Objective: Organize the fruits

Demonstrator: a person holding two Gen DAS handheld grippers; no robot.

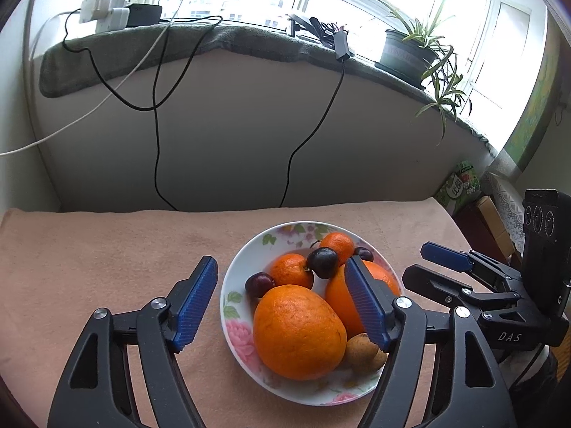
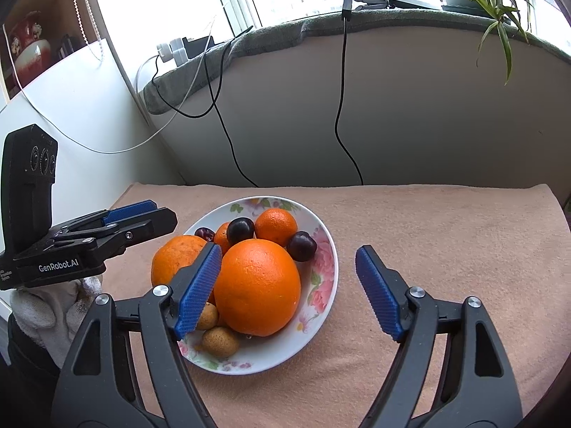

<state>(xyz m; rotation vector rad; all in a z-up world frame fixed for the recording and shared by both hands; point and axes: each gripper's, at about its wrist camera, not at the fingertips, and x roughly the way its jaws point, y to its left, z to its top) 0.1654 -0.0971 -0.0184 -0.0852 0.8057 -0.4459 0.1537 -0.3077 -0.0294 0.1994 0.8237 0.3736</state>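
A white floral plate [image 1: 235,306] [image 2: 321,285] sits on the pink cloth. It holds two big oranges [image 1: 298,331] [image 2: 257,285], two small mandarins [image 1: 291,269] [image 2: 275,226], dark cherries [image 1: 323,262] [image 2: 240,230] and small brown fruits [image 1: 362,351] [image 2: 219,340]. My left gripper [image 1: 282,303] is open and empty, hovering over the plate's left part. My right gripper [image 2: 287,292] is open and empty, above the plate's right half. Each gripper shows in the other's view: the right [image 1: 431,264], the left [image 2: 150,217].
The pink cloth [image 1: 107,267] [image 2: 446,232] covers the table. Behind it is a wall with hanging black cables [image 1: 157,135] [image 2: 340,114]. A windowsill above holds a potted plant [image 1: 410,50] and chargers [image 1: 107,9]. Boxes [image 1: 460,185] stand at the table's right.
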